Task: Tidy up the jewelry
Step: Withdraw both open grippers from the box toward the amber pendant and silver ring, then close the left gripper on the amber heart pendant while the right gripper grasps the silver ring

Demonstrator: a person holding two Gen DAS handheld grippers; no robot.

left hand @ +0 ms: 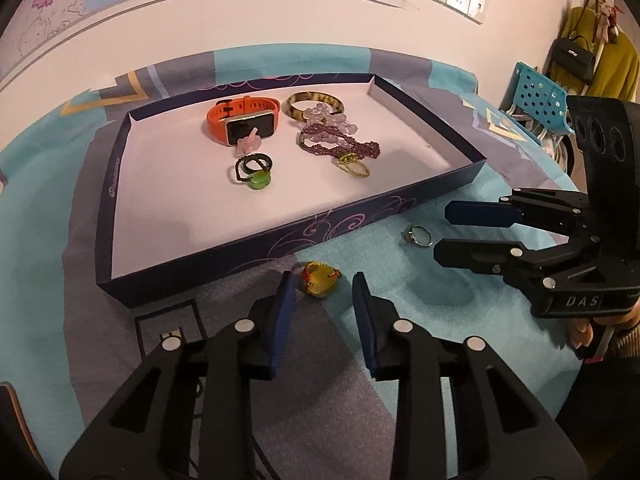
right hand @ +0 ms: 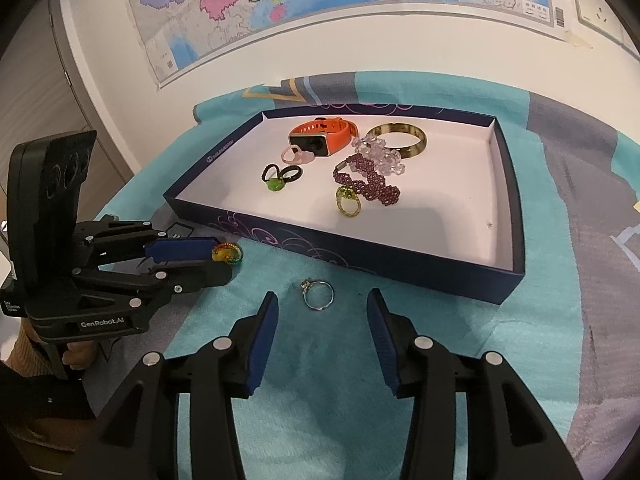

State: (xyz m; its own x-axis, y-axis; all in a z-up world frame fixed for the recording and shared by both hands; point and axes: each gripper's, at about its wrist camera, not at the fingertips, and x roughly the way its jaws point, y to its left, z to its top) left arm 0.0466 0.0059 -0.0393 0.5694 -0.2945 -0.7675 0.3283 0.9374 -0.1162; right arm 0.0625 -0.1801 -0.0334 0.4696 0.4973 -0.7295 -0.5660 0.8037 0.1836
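I note my left gripper [left hand: 322, 286] parted around the yellow ring [left hand: 320, 283], untouched; the right gripper [right hand: 322, 304] gapes, silver ring [right hand: 317, 294] dead ahead.

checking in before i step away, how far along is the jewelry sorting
Mostly done: the orange watch, bangle, purple bead bracelet and several rings already lie in the tray. In hand: the left gripper brackets the yellow beaded ring on the cloth, not visibly pinched. Left: that ring and the silver ring ahead of the open right gripper.
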